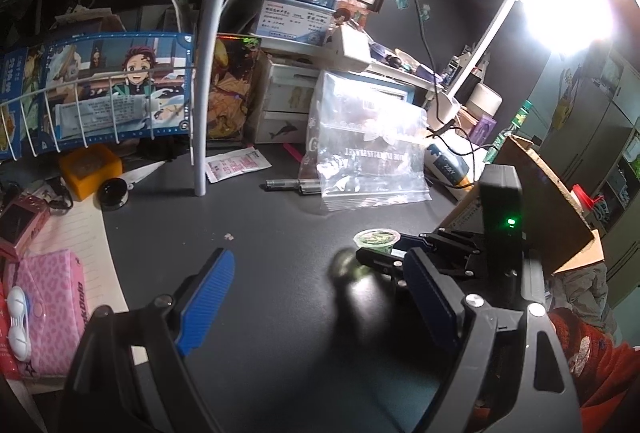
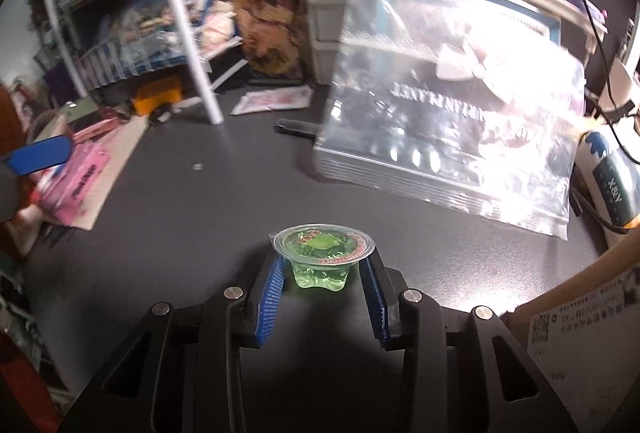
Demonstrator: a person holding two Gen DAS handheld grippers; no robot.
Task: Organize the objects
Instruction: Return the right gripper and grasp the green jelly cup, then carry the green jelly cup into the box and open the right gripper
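Green jelly in a small sealed plastic cup [image 2: 323, 257] sits between the right gripper [image 2: 323, 293] pads, which are closed narrowly around its body above the dark desk [image 2: 168, 217]. It looks light, slick and easily crushed, so a gentle hold below the foil-lidded rim seems wise. Left gripper [image 1: 320, 297] hangs wide apart, holding nothing.

Green jelly cup [image 2: 323, 257], sealed and upright, clamped in right claw [image 2: 322, 291]
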